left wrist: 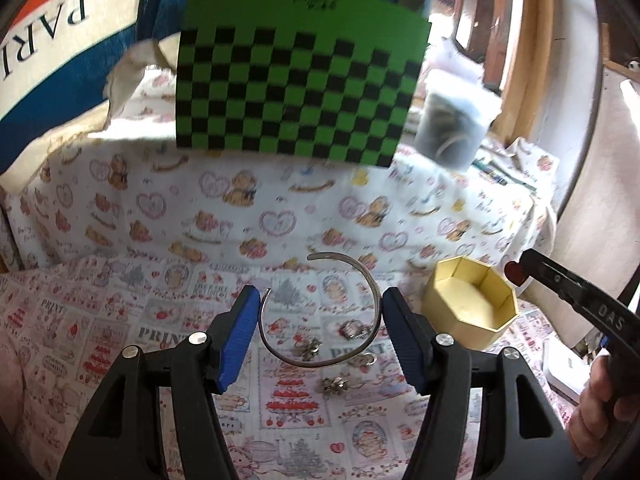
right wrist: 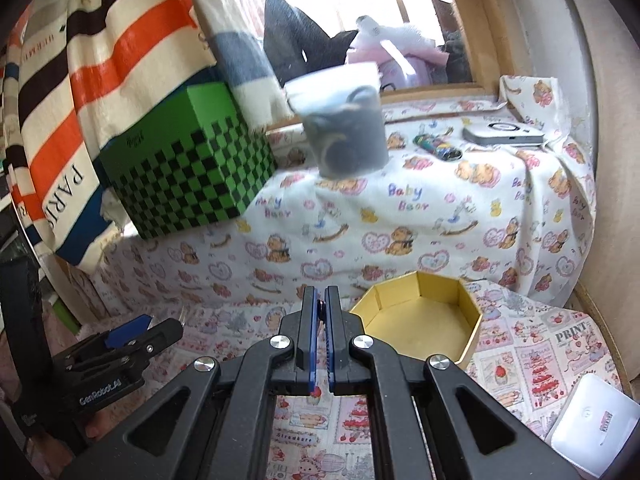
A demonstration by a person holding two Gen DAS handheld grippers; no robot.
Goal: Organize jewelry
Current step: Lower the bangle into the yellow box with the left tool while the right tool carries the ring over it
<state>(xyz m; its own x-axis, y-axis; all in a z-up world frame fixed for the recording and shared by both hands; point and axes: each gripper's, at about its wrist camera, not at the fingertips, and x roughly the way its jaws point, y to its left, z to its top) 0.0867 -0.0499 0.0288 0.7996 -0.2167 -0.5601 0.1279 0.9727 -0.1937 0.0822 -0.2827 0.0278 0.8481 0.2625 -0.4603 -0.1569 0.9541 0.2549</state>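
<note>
Left gripper (left wrist: 320, 312) pinching silver bangle (left wrist: 320, 308) across its width, yellow box (left wrist: 472, 304) just right.

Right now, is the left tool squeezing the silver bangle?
Touching. In the left wrist view, the left tool has the silver bangle spanning between its blue pads, which press on opposite sides, lifted above the small charms.
</note>
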